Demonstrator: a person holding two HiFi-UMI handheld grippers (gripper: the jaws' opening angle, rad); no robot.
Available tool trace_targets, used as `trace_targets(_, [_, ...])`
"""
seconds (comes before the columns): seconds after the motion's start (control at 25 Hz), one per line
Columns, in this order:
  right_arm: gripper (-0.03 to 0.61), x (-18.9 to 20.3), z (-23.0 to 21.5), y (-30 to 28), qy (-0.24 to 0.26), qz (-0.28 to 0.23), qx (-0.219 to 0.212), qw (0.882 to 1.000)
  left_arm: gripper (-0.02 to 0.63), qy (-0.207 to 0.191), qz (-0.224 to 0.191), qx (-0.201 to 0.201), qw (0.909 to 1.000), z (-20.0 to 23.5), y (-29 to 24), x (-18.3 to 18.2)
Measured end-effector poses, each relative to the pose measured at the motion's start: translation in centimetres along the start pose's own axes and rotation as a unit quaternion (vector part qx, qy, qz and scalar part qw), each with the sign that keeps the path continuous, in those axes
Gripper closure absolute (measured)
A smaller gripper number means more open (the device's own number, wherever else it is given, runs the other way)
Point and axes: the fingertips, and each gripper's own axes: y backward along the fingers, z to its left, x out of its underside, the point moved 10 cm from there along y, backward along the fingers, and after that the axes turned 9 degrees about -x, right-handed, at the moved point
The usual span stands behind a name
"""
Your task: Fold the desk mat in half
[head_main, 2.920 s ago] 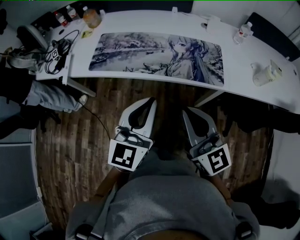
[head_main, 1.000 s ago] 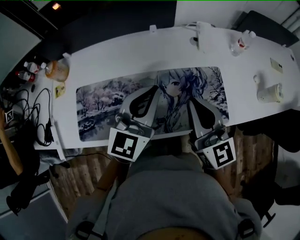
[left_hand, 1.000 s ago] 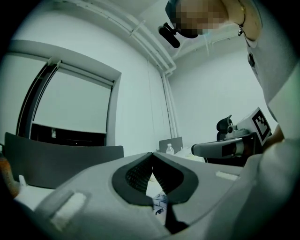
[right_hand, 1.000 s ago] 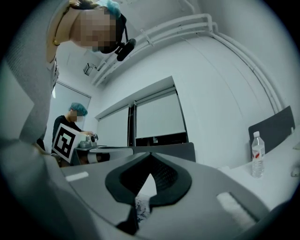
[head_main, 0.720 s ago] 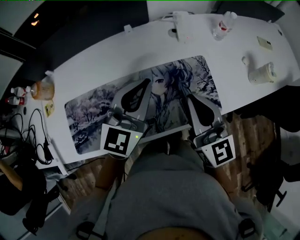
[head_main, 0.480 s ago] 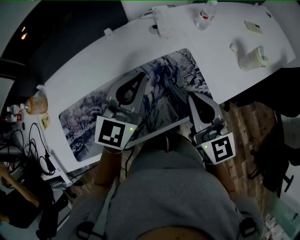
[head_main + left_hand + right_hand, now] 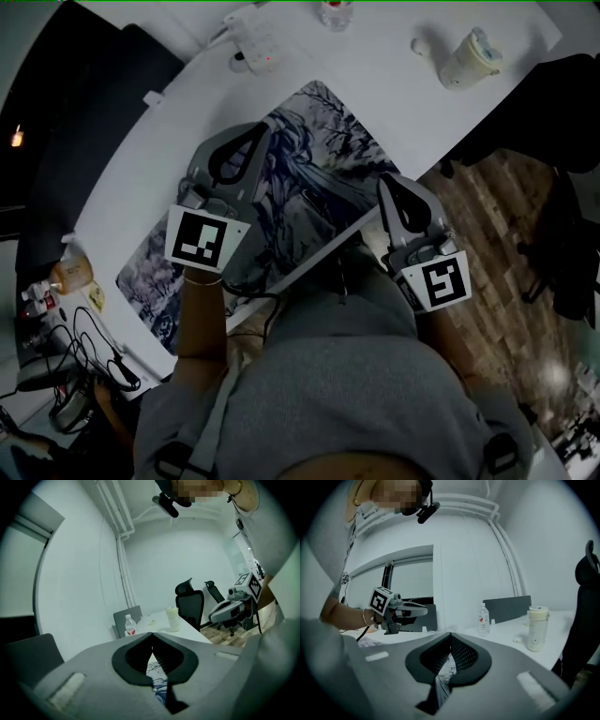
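While both pairs of jaws are pressed together on nothing, the right gripper [image 7: 384, 183] hangs at the near edge of the desk mat [image 7: 300, 178] and the left gripper [image 7: 255, 131] hangs over its middle. The mat lies flat and unfolded on the white desk [image 7: 394, 84]. It looks thin, light and floppy, probably with a grippy underside. Pinching the two corners of one short end and lifting them over should therefore work better than dragging. Farther off stands a cup [image 7: 466, 59].
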Motion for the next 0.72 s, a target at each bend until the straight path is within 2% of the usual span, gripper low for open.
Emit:
trace_targets(0.32, [0.576,2.3,-1.4,0.6,-0.009,0.042,0.059,0.997,0.615,-0.087,0.021,0.092,0.9918,0.7,-6.5,1.6])
trace_targets(0.48, [0.575,4.1,-2.0,0.8,-0.008,0.06,0.079,0.995,0.615,-0.094,0.032,0.136,0.9858,0.2,-9.1,2.6])
trace_targets(0.72, [0.506,6.3,-3.3,0.8,-0.028,0.097,0.109,0.989,0.614,-0.116,0.06,0.191,0.9729,0.3,-13.2,3.8])
